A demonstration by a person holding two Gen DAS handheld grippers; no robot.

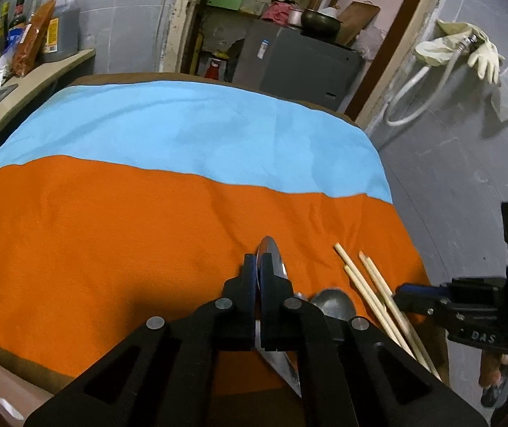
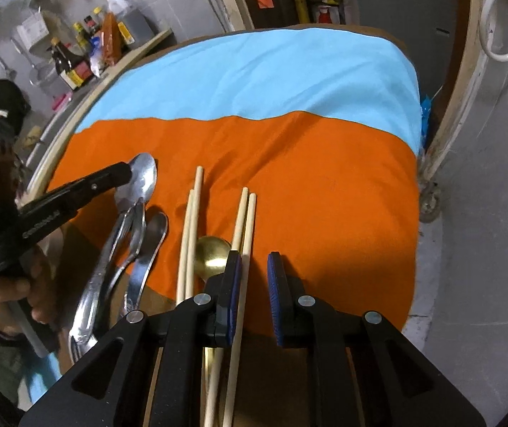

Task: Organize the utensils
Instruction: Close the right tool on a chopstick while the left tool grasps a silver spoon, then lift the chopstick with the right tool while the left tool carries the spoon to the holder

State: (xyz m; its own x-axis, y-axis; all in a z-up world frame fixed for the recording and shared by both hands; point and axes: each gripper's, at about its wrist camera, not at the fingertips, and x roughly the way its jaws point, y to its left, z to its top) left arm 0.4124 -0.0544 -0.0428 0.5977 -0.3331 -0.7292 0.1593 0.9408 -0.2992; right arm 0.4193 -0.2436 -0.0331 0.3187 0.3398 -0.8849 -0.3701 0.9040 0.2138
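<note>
The steel spoon [image 1: 271, 261] is judged light, rigid and slippery; a hold at the neck, where bowl meets handle, is advised over the polished bowl. It is pinched edge-on at the bowl by the left gripper [image 1: 258, 267], near the front edge of the orange cloth [image 1: 111, 249]. The right gripper [image 2: 255, 267] is held slightly spread, with nothing clamped, over the pale wooden chopsticks [image 2: 243, 220]. The spoon's surface is seen as bright, scuffed metal
</note>
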